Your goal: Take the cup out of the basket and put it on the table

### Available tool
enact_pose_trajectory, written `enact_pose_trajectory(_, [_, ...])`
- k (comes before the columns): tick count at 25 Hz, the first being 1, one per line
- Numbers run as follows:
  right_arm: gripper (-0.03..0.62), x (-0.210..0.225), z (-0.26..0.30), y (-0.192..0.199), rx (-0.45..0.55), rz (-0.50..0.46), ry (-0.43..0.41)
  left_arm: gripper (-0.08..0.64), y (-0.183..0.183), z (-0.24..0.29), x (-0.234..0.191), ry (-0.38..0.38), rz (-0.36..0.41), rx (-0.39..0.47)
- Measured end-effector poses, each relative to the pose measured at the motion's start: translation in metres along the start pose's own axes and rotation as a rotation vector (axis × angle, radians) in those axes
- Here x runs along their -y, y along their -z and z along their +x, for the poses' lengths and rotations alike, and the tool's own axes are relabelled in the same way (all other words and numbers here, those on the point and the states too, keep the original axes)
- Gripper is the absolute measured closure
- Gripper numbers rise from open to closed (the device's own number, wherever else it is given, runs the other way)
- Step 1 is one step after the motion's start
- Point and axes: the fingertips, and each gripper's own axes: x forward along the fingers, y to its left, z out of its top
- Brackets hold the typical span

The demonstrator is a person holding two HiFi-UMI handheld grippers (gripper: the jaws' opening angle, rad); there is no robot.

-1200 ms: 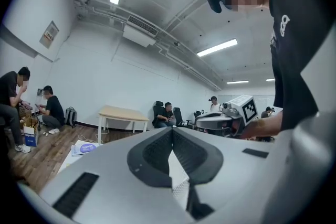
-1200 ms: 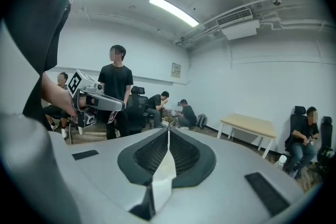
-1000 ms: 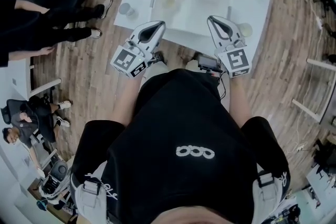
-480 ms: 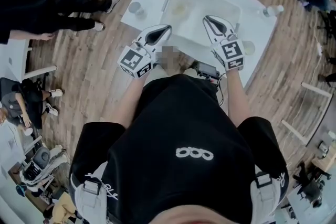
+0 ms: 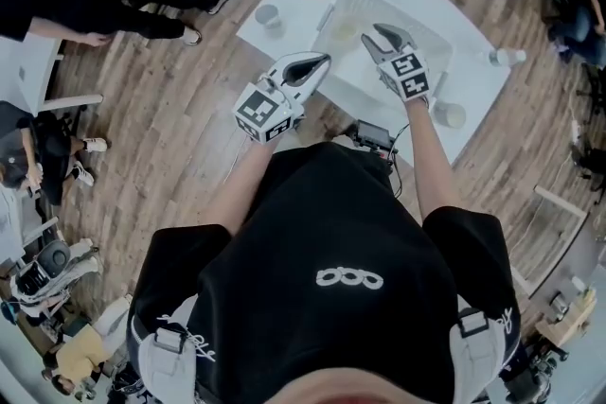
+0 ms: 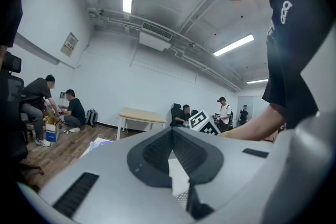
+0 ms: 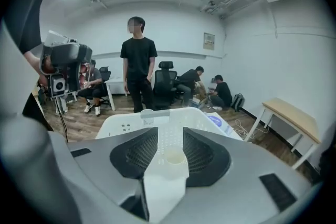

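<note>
Right gripper (image 5: 386,35) over the basket (image 5: 352,0), jaws opening to take the cup (image 7: 174,156) dead ahead, untouched. I keep the left gripper (image 5: 320,62) closed and empty, idle at the bench (image 5: 473,99) edge.

you have no readable words here: your shirt (image 5: 351,277) bears only a linked-ring logo; the wall sign (image 7: 209,40) is illegible.

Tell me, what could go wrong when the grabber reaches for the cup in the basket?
The right gripper is opening its jaws, but the gap still looks narrow for the cup, so a jaw might tip it over. The cup sits low inside the basket, so the jaws might bump its wall going down.
</note>
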Motion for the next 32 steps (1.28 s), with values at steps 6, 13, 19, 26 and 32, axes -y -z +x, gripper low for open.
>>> enact_pose_trajectory(6, [0.345,0.008,0.063,0.049,-0.168,-0.016,-0.073,0.552,0.002,0.000,-0.012,-0.033,-0.006,0.002])
enact_pose_trajectory(13, [0.282,0.011,0.109,0.095,-0.276,0.000,-0.120,0.552,0.007,0.000,-0.021,-0.057,-0.005,-0.019])
enact_pose_trajectory(19, [0.256,0.010,0.134,0.122,-0.323,-0.002,-0.149,0.551,0.014,0.006,-0.021,-0.057,0.002,-0.044])
enact_pose_trajectory(26, [0.253,0.011,0.163,0.147,-0.322,0.027,-0.148,0.552,0.021,0.008,-0.027,-0.085,0.008,-0.066])
enact_pose_trajectory(32, [0.253,0.010,0.176,0.150,-0.288,0.013,-0.157,0.551,0.028,0.012,-0.033,-0.112,-0.001,-0.077])
